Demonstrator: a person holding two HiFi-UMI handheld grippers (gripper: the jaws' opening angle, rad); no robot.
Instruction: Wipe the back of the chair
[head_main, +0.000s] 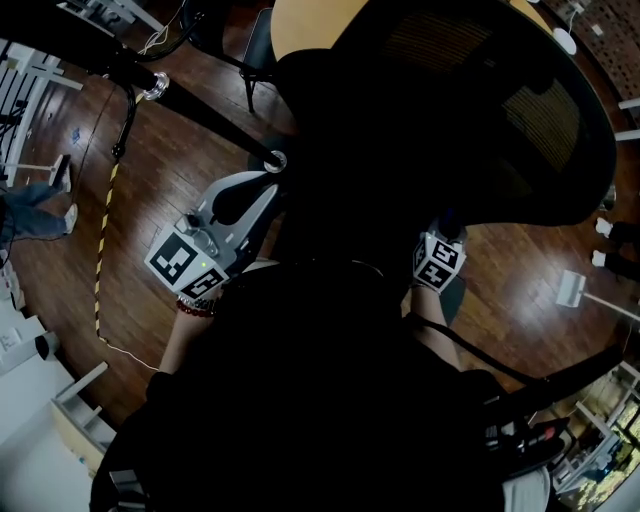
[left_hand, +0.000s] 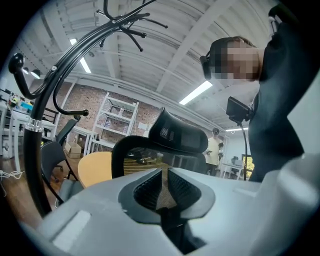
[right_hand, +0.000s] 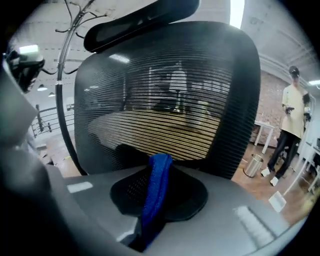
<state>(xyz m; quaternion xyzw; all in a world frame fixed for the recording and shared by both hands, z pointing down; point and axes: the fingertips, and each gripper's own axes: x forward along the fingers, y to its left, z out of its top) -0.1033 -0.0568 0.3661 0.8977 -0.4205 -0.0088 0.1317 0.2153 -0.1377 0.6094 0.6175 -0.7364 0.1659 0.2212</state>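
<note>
Blue cloth pinched, chair back close ahead
Right gripper clamps the cloth; I'd press its edge flat onto the chair back just beyond and stroke evenly. Left gripper, jaws a slit apart and empty, could steady it from farther off.

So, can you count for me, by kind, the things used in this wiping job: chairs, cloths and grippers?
mesh chair: 1
blue cloth: 1
grippers: 2, the left gripper and the right gripper
Total: 4
</note>
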